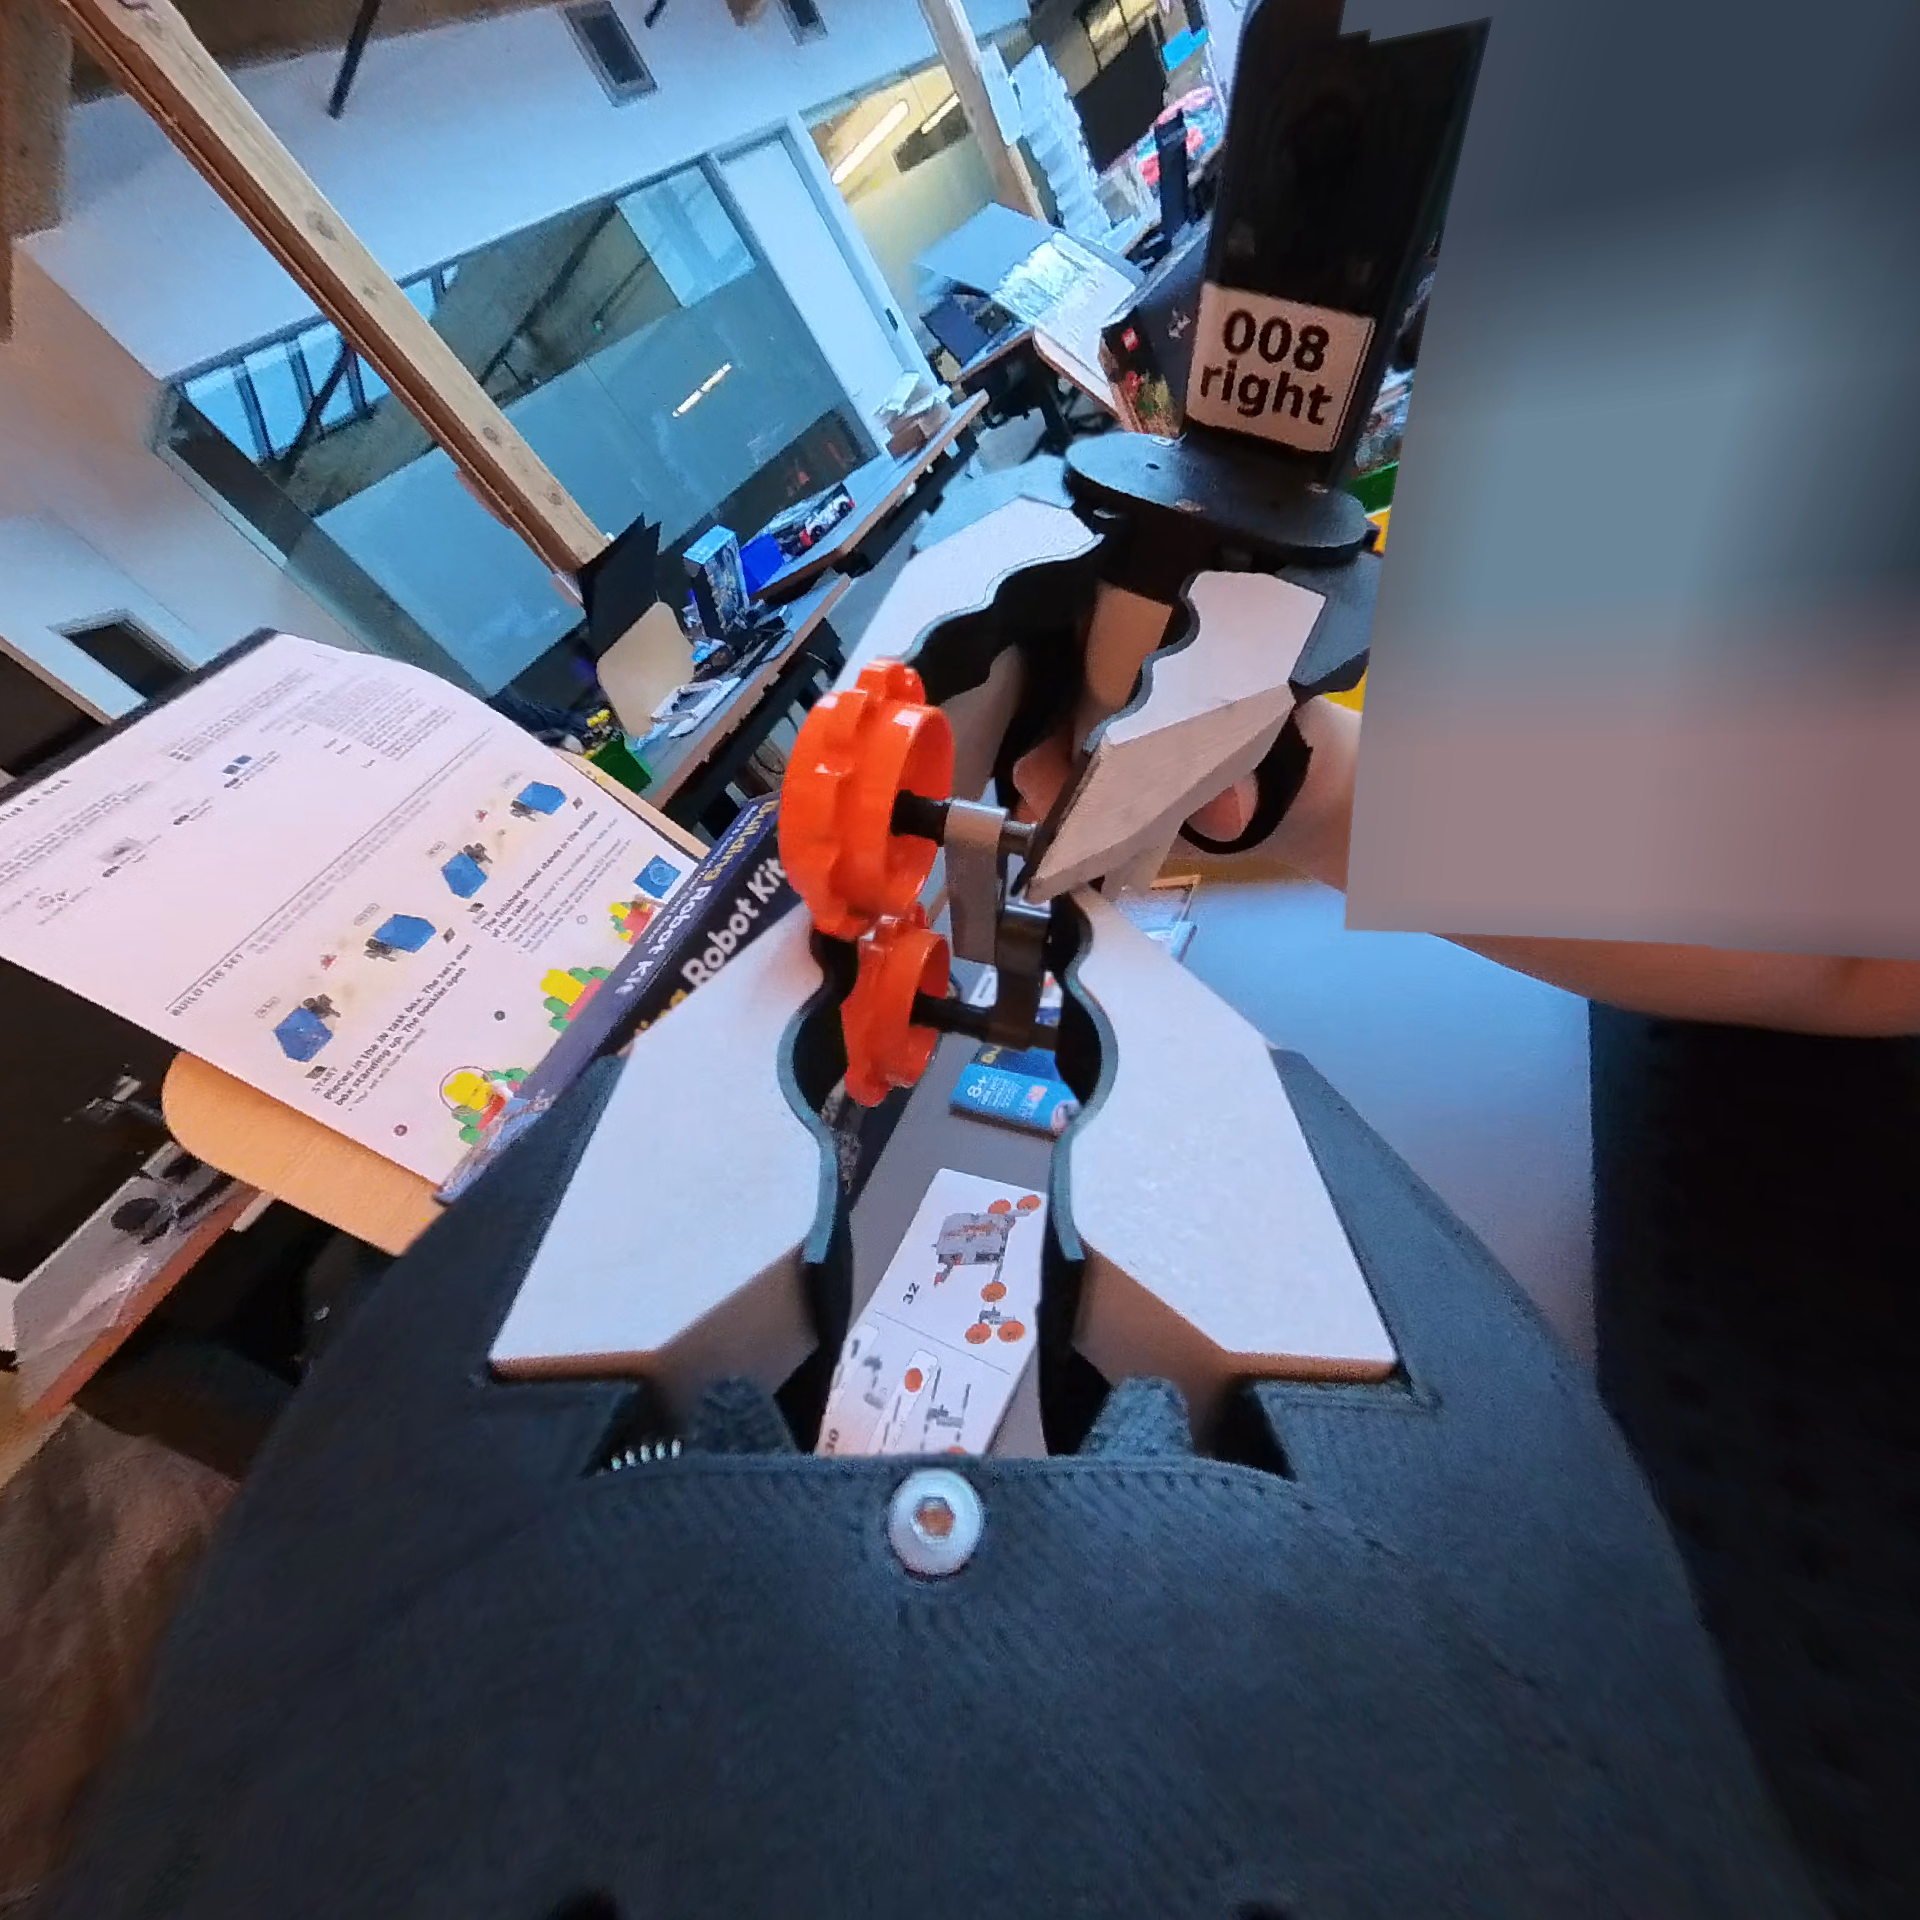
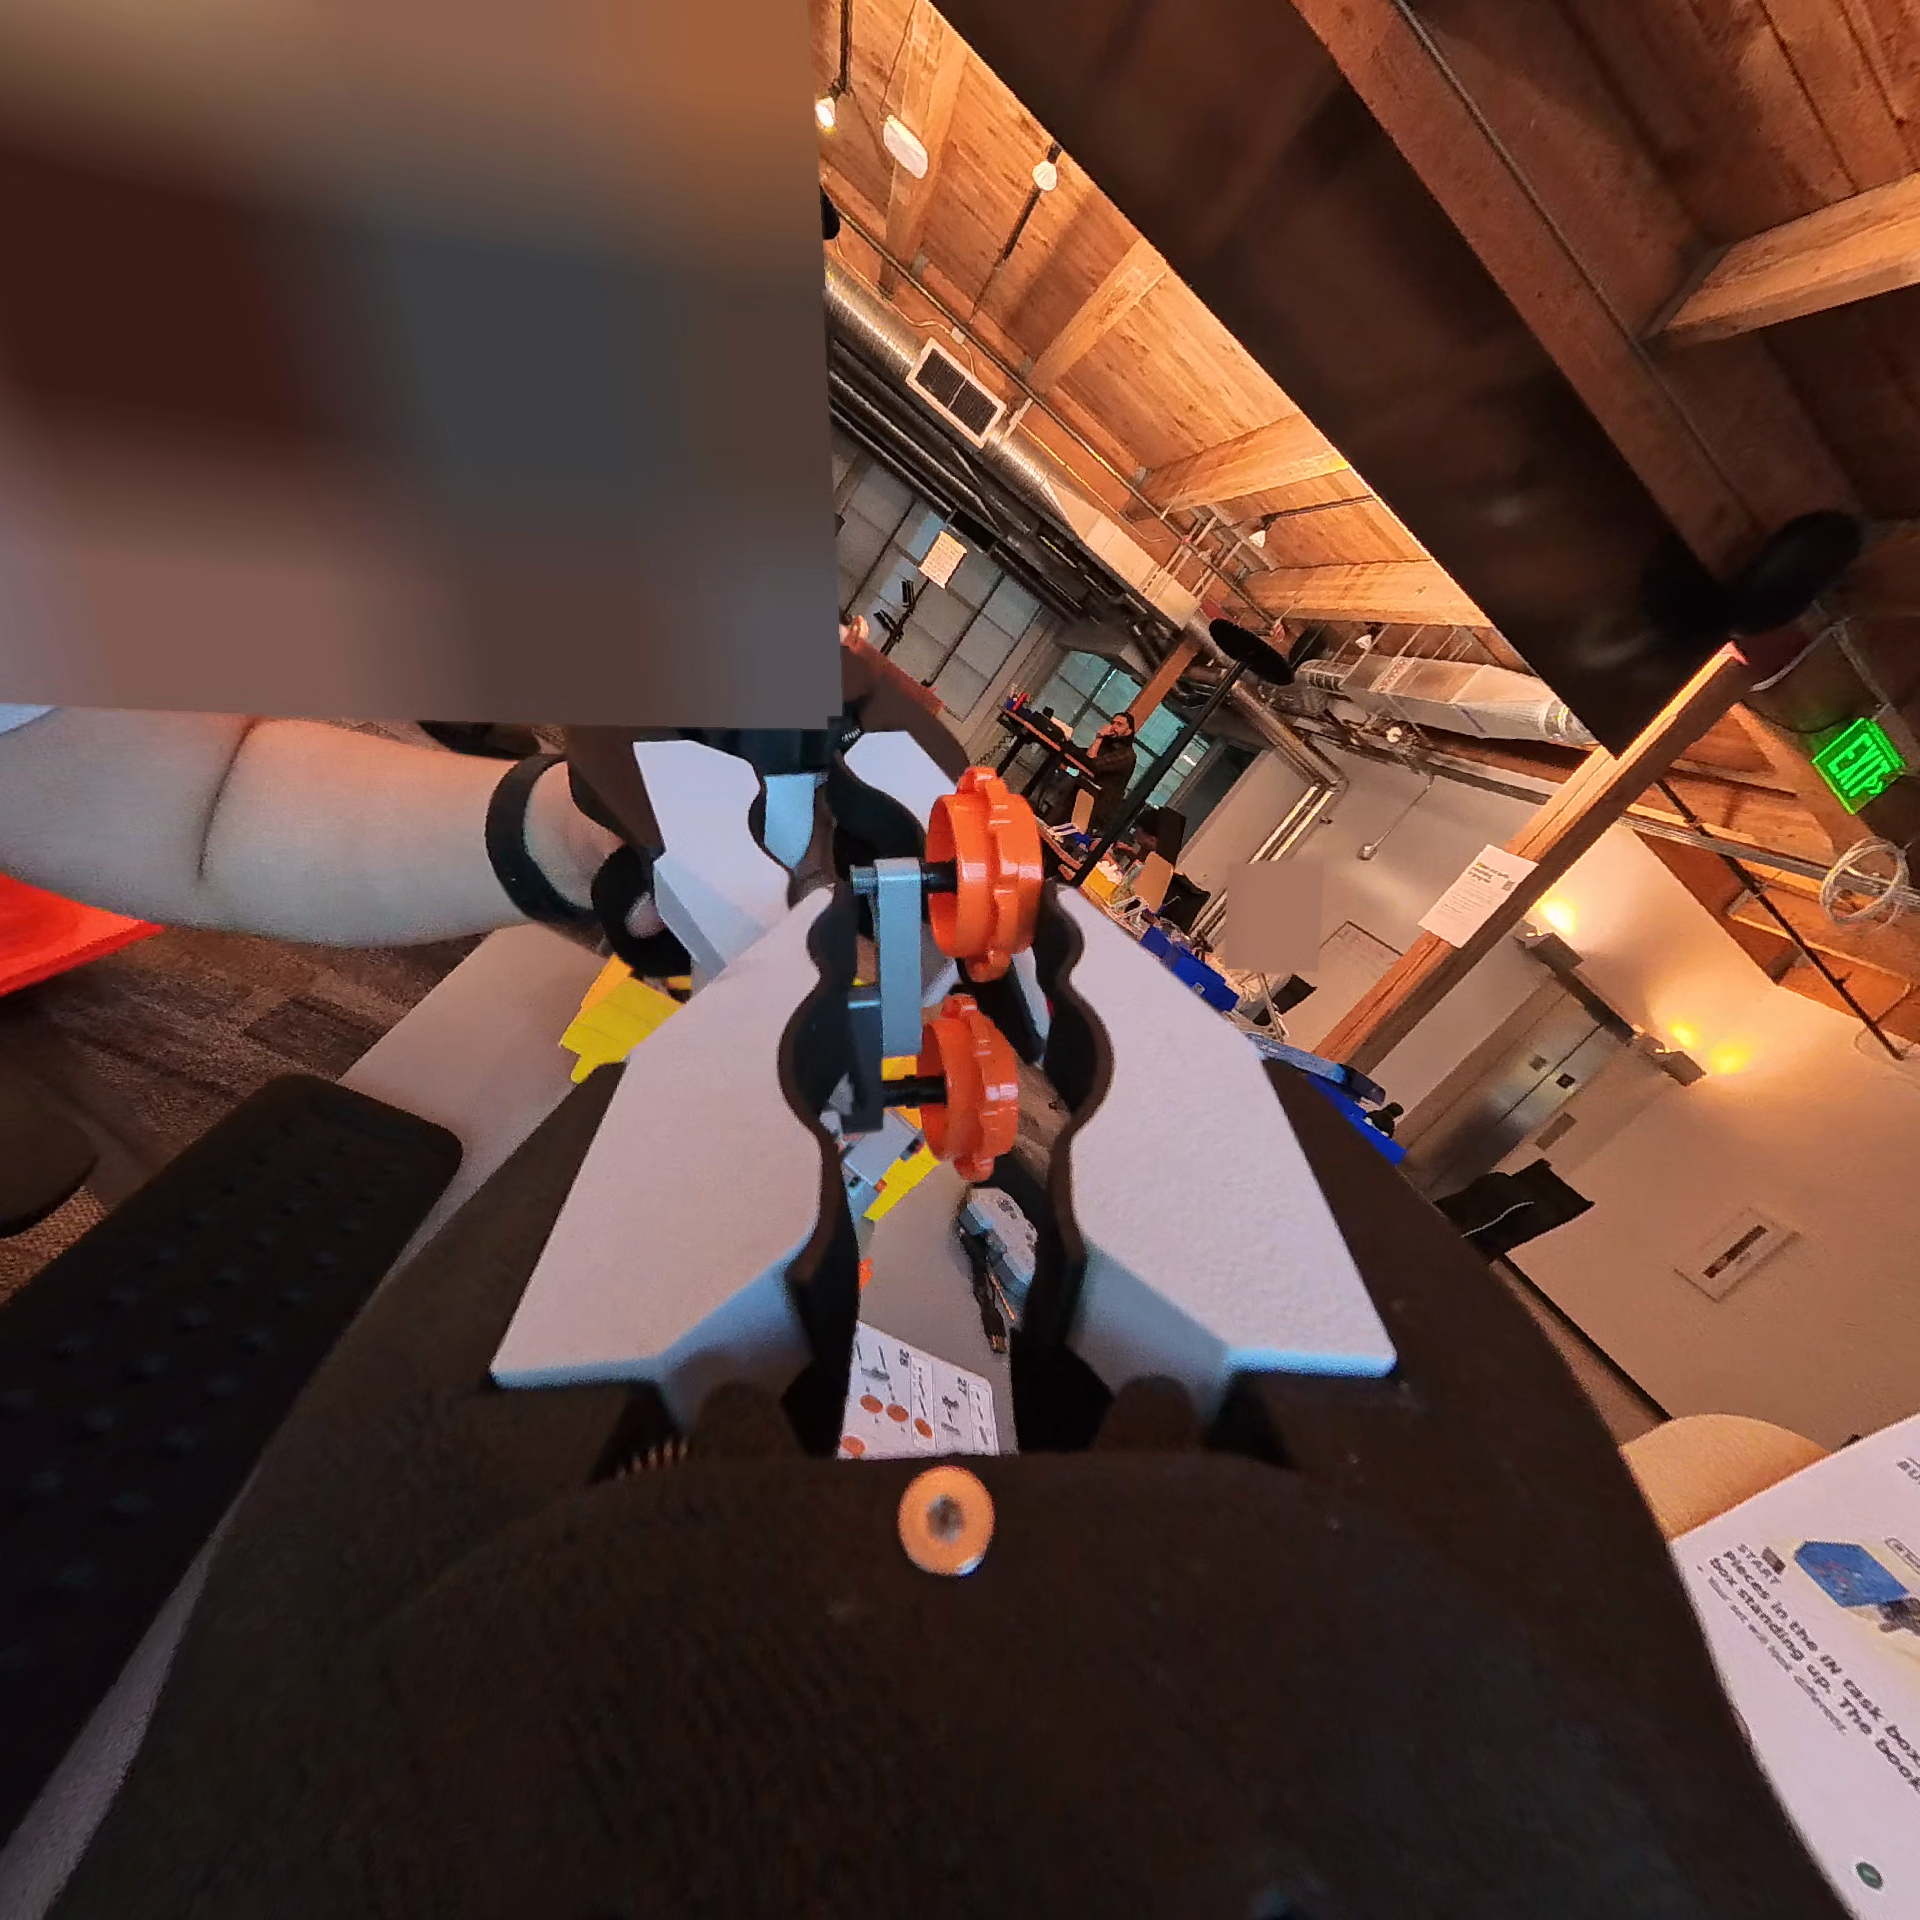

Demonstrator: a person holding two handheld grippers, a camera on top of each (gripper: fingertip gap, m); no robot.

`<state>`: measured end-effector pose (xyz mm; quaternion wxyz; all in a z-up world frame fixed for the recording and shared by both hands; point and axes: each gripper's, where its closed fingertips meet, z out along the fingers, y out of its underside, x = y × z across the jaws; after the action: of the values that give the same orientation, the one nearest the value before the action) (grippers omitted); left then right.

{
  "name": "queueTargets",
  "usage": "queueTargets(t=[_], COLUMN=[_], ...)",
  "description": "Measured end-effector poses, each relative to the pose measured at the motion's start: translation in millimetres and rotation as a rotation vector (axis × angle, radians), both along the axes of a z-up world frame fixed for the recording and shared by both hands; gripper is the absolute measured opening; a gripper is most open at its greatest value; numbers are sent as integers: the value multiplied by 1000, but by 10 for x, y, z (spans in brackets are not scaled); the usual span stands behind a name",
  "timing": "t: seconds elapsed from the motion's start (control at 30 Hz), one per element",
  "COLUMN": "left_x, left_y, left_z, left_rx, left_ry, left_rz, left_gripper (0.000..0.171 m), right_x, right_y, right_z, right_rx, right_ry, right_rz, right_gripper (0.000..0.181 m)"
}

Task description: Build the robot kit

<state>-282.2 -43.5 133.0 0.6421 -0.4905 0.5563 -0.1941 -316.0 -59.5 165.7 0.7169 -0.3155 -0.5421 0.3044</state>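
A small assembly of a grey beam [image 1: 977,883] with two black axles and two orange toothed wheels [image 1: 862,800] is held up in the air between both grippers. My left gripper [image 1: 945,935] is shut across its lower end, with the lower orange wheel [image 1: 894,1013] between the fingertips. My right gripper [image 1: 971,784] comes in from the upper right and meets it tip to tip. In the right wrist view my right gripper [image 2: 940,914] is shut across the grey beam [image 2: 896,935] and the upper orange wheel [image 2: 982,873]. The left gripper [image 2: 727,862] shows just behind it.
Below lie an open instruction booklet [image 1: 935,1309], a small blue box [image 1: 1013,1101], yellow pieces [image 2: 613,1023] and a grey part with a cable [image 2: 997,1236]. A printed sheet [image 1: 312,862] leans on a stand at left beside a dark kit box [image 1: 717,935]. A person's forearm [image 2: 260,831] reaches in. One gripper's finger ends stand about 4 cm off the other's.
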Motion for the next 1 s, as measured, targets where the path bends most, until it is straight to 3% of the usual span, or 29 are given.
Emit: queueTargets(t=[0.33, 0.47, 0.53, 0.63, 0.77, 0.83, 0.93, 1.0], left_x=[-173, -377, -492, -604, -653, -641, -617, -616], left_y=[216, 193, 162, 138, 117, 126, 161, 195], left_z=[-82, -190, -203, -194, -90, -89, -147, -170], left_rx=[168, 15, -102, -256, -388, -418, -387, -364], left_ry=[-5, -76, -161, -282, -407, -406, -353, -335], left_rz=[150, 143, 134, 120, 97, 111, 158, 195], left_gripper=[37, 42, 34, 29, 26, 23, 1, 4], right_x=[-119, -149, -150, -209, -323, -357, -372, -373], right_y=[162, 225, 282, 364, 333, 341, 369, 407], right_z=[-144, -194, -176, -257, -334, -364, -397, -413], right_rx=[39, 123, 196, 313, 415, 433, 469, 472], right_ry=[-47, -57, -47, -111, -134, -145, -158, -161], right_rz=[-93, -167, -262, -391, -433, -449, -481, -499], right_gripper=[34, 33, 33, 33, 34, 34, 34, 34])
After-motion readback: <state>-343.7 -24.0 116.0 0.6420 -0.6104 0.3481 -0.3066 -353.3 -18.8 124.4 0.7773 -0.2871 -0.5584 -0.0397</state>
